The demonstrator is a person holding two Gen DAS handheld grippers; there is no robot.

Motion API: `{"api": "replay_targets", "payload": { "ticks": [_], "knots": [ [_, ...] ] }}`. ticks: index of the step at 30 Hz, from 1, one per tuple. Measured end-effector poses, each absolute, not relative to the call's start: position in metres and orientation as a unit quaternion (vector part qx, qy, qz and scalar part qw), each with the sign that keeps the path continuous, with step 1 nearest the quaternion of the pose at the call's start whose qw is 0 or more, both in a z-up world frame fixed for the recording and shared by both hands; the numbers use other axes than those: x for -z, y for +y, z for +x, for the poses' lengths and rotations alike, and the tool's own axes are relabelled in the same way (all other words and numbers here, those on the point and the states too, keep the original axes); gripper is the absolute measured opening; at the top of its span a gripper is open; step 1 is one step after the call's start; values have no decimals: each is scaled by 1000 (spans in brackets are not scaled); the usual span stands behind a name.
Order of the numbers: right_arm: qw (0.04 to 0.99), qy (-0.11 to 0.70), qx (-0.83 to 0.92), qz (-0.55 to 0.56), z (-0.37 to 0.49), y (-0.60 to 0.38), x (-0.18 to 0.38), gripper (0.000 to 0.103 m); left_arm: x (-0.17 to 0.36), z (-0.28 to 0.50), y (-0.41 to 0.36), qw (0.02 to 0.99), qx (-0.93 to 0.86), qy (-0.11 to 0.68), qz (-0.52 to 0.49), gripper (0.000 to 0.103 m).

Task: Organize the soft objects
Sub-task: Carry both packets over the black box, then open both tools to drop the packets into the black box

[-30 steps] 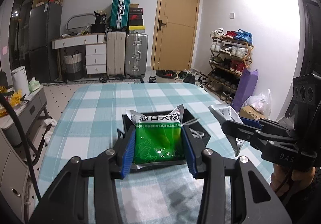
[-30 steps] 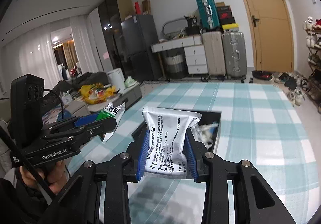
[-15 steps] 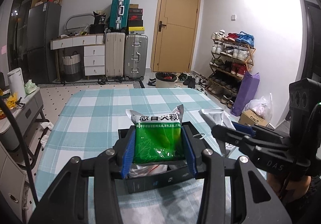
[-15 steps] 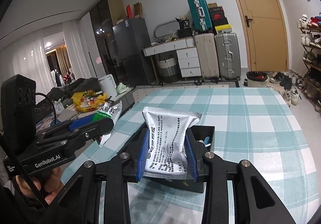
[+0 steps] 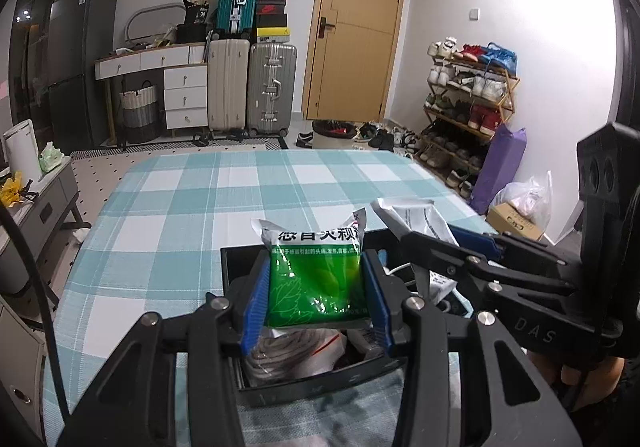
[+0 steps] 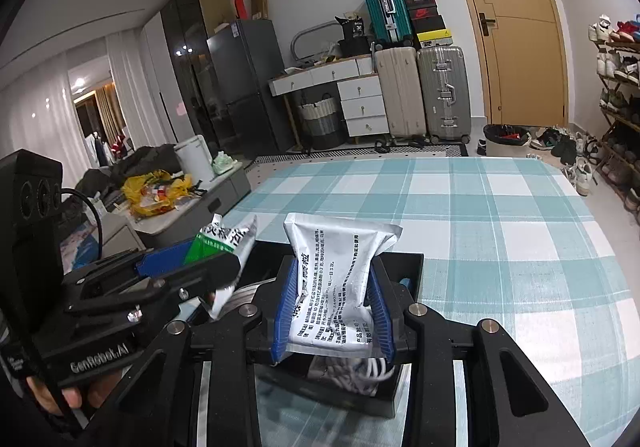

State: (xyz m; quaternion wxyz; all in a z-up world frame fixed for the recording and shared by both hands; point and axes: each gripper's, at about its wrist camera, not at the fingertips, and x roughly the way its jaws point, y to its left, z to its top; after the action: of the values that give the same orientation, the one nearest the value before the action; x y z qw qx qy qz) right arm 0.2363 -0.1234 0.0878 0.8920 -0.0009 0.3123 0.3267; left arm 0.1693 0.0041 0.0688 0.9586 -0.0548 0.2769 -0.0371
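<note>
Left wrist view: your left tongs [image 5: 316, 293] clamp a green pouch [image 5: 316, 279] above the black bin [image 5: 312, 387] on the checked table [image 5: 180, 215]. Right wrist view: your right tongs [image 6: 333, 311] clamp a silver pouch [image 6: 338, 283] over the same bin [image 6: 404, 267].

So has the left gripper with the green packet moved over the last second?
Yes. The left gripper, holding the green packet, has pulled back toward the near end of the black box, which now shows below it.
</note>
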Motion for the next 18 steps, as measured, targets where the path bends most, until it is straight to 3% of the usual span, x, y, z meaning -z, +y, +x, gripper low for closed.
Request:
{"api": "replay_targets", "payload": {
  "ticks": [18],
  "knots": [
    [880, 365, -301, -42, 272, -111, -51, 35, -40, 191, 1, 945, 46, 320, -50, 43]
  ]
}}
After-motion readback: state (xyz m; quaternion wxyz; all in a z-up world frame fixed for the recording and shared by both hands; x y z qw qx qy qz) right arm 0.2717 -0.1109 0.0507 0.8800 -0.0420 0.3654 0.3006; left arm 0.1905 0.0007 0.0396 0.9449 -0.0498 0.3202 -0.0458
